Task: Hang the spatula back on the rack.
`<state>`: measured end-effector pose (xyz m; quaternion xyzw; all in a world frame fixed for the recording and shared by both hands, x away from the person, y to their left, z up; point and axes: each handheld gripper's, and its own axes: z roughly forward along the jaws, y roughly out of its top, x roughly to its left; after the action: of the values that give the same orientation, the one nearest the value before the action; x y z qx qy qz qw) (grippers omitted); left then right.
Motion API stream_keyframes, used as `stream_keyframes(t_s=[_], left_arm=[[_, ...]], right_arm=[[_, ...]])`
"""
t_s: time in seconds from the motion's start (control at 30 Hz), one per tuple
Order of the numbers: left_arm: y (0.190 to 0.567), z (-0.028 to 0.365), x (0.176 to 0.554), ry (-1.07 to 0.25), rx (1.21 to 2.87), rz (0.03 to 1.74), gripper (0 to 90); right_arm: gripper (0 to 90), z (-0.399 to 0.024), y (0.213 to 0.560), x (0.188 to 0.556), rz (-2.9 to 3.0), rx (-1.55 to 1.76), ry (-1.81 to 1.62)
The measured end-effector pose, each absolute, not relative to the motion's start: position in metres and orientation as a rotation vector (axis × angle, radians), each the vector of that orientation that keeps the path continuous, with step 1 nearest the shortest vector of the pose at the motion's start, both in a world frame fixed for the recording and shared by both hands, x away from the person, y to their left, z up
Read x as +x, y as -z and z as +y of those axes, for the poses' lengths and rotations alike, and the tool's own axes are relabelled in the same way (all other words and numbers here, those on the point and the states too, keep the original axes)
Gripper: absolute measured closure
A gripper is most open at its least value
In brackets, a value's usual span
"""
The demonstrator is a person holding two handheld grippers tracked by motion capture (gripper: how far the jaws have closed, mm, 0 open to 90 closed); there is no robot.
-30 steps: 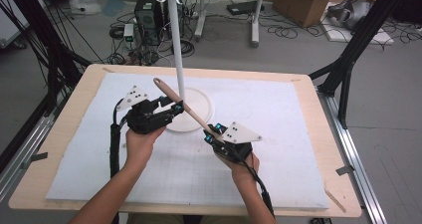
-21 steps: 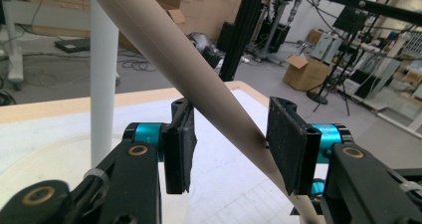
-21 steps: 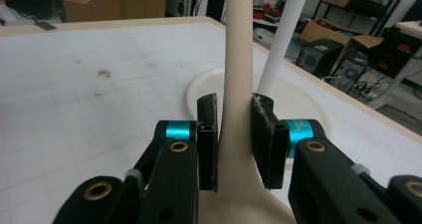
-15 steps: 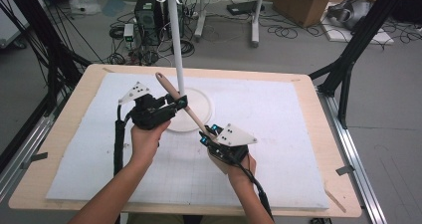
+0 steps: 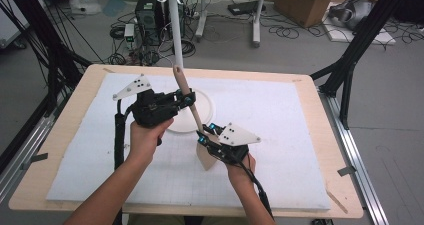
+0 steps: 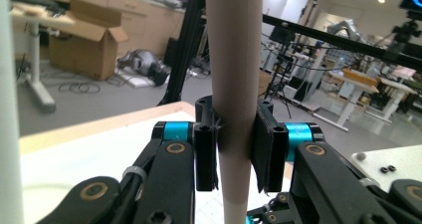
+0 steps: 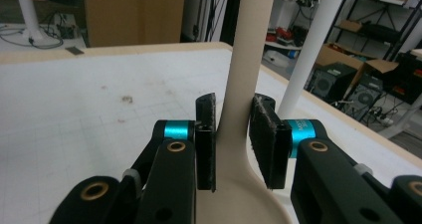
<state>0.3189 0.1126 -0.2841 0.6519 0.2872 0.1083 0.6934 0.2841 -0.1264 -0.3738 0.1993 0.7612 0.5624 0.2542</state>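
A long beige wooden spatula (image 5: pixel 179 77) stands tilted over the white mat, handle end up and far, flat blade low and near. My left gripper (image 5: pixel 187 99) is shut on the middle of its handle (image 6: pixel 234 59), both pads pressed to it in the left gripper view. Lower down, my right gripper (image 5: pixel 204 136) is shut on the neck just above the blade. The right gripper view shows that neck (image 7: pixel 246 59) rising between its pads (image 7: pixel 206 134). Part of the blade is hidden behind the right gripper.
A white hook stand (image 5: pixel 175 35) rises from a round base (image 5: pixel 205 110) just behind the spatula, close to the left gripper. The white mat (image 5: pixel 300 115) covers a wooden table (image 5: pixel 330 135). Black frame legs, cables and boxes stand on the floor beyond.
The spatula has swung more upright, its handle end rising and shifting right. The left gripper moved slightly right and the right gripper slightly left, both still holding it.
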Motion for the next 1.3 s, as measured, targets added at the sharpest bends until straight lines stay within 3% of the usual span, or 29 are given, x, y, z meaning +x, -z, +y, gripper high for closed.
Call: stream_keyframes(t_s=[0.4,0.53,0.7,0.9,1.3], left_arm=[[0.268,0.106,0.318,-0.299,1.518,0.507,74.6],[0.267,0.106,0.317,-0.325,1.568,0.443,74.8],[0.264,0.114,0.321,-0.257,1.577,0.386,74.8],[0.258,0.123,0.329,-0.229,1.623,0.338,74.9],[0.232,0.141,0.361,-0.178,1.598,0.333,74.8]], right_arm=[[70.3,-0.121,0.365,0.282,2.021,0.528,-1.589],[56.3,-0.128,0.361,0.280,1.969,0.538,-1.630],[41.0,-0.152,0.357,0.281,1.926,0.580,-1.648],[29.7,-0.184,0.359,0.283,1.920,0.660,-1.615],[27.1,-0.225,0.369,0.284,1.880,0.775,-1.522]])
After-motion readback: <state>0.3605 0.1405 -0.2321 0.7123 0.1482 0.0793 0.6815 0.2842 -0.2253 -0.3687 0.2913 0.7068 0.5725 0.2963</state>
